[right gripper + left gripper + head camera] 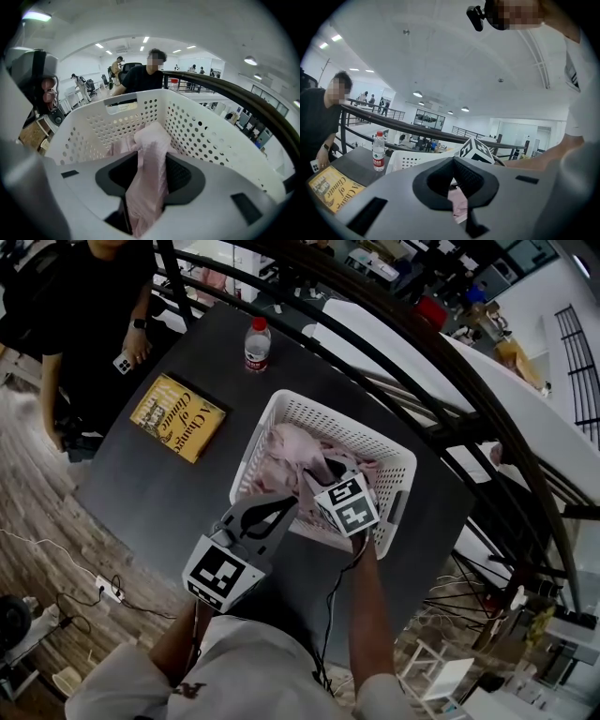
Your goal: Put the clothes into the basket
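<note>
A white perforated basket point(255, 448) stands on the dark table point(141, 493) with pink clothes point(291, 460) piled inside. My right gripper point(330, 474) points down into the basket from its near side. In the right gripper view a strip of pink cloth point(152, 154) hangs between the parted jaws of that gripper point(150, 173), and the basket wall point(197, 126) rises behind. My left gripper point(289, 504) hovers at the basket's near rim, its tips together and empty. In the left gripper view that gripper point(453, 161) shows some pink cloth below it.
A water bottle point(257, 343) stands beyond the basket and a yellow book point(178, 416) lies at the table's left. A person in black point(94, 296) stands at the far left corner holding a phone. A dark curved railing point(422, 381) runs along the table's right side.
</note>
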`<action>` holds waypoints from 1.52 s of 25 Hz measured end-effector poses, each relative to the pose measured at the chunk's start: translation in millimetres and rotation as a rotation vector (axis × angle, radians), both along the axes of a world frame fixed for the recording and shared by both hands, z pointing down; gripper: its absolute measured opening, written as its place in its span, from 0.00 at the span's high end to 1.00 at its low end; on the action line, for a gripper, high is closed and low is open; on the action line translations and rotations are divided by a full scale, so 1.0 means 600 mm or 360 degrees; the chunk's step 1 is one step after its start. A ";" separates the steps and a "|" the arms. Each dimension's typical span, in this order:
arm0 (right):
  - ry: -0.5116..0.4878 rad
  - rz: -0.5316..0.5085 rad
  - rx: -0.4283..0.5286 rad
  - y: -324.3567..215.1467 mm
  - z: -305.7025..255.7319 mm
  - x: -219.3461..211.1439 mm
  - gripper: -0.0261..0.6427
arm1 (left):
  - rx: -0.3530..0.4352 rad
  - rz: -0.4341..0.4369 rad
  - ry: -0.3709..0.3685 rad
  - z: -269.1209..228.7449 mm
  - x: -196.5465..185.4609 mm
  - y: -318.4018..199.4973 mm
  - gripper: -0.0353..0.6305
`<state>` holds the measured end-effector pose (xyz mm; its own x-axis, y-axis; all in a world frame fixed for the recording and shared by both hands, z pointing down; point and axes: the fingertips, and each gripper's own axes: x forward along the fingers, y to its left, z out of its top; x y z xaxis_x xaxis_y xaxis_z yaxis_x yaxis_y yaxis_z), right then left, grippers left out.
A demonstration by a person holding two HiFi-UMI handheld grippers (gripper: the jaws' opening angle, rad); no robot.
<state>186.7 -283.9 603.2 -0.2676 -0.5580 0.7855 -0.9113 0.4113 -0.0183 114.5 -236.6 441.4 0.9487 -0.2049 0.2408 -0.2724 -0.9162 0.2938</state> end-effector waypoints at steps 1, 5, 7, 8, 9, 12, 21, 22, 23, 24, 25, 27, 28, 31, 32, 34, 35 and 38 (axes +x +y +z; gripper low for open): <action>0.0013 0.0003 0.0008 0.002 -0.006 0.002 0.71 | 0.0005 -0.0003 0.0004 -0.003 -0.002 0.001 0.94; 0.0068 0.0056 0.0110 0.010 -0.049 0.017 0.67 | 0.0032 -0.0020 0.0030 -0.020 -0.010 0.007 0.94; 0.0090 0.0114 0.0213 0.015 -0.086 0.028 0.67 | 0.0053 -0.0029 0.0044 -0.031 -0.015 0.010 0.94; 0.0094 0.0149 0.0275 0.020 -0.108 0.033 0.67 | 0.0064 -0.0033 0.0053 -0.037 -0.018 0.012 0.94; 0.0092 0.0186 0.0341 0.026 -0.130 0.037 0.67 | 0.0077 -0.0036 0.0062 -0.044 -0.021 0.014 0.94; 0.0048 0.0287 0.0574 0.057 -0.207 0.040 0.75 | 0.0114 -0.0037 0.0086 -0.067 -0.026 0.027 0.94; -0.0292 0.0464 0.1230 0.217 -0.426 -0.002 0.93 | 0.0236 -0.0014 0.0212 -0.151 -0.040 0.099 0.94; -0.0315 0.0484 0.1263 0.236 -0.436 -0.007 0.93 | 0.0242 -0.0011 0.0224 -0.156 -0.043 0.110 0.94; -0.0331 0.0499 0.1287 0.254 -0.443 -0.013 0.93 | 0.0250 -0.0010 0.0235 -0.160 -0.046 0.119 0.94; -0.0343 0.0511 0.1304 0.271 -0.446 -0.020 0.93 | 0.0256 -0.0012 0.0244 -0.163 -0.050 0.128 0.94; -0.0355 0.0524 0.1317 0.287 -0.448 -0.025 0.93 | 0.0260 -0.0015 0.0251 -0.164 -0.054 0.137 0.94; -0.0380 0.0560 0.1335 0.315 -0.447 -0.033 0.93 | 0.0260 -0.0022 0.0252 -0.162 -0.061 0.152 0.94; -0.0394 0.0580 0.1339 0.327 -0.445 -0.036 0.93 | 0.0261 -0.0024 0.0247 -0.161 -0.063 0.157 0.94; -0.0421 0.0604 0.1335 0.353 -0.436 -0.046 0.93 | 0.0269 -0.0036 0.0234 -0.159 -0.070 0.169 0.94; -0.0423 0.0601 0.1332 0.358 -0.435 -0.049 0.93 | 0.0274 -0.0040 0.0232 -0.160 -0.071 0.171 0.94; -0.0419 0.0588 0.1333 0.367 -0.437 -0.053 0.93 | 0.0283 -0.0048 0.0231 -0.161 -0.073 0.175 0.94; -0.0414 0.0581 0.1335 0.370 -0.438 -0.054 0.93 | 0.0286 -0.0052 0.0233 -0.162 -0.074 0.176 0.94; -0.0399 0.0570 0.1336 0.377 -0.441 -0.056 0.93 | 0.0288 -0.0054 0.0236 -0.162 -0.075 0.182 0.94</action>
<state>153.1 -58.0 338.7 -0.0775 -0.9964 0.0330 -0.9956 0.0756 -0.0560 69.5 -127.4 344.3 0.9628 -0.2645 0.0559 -0.2702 -0.9486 0.1647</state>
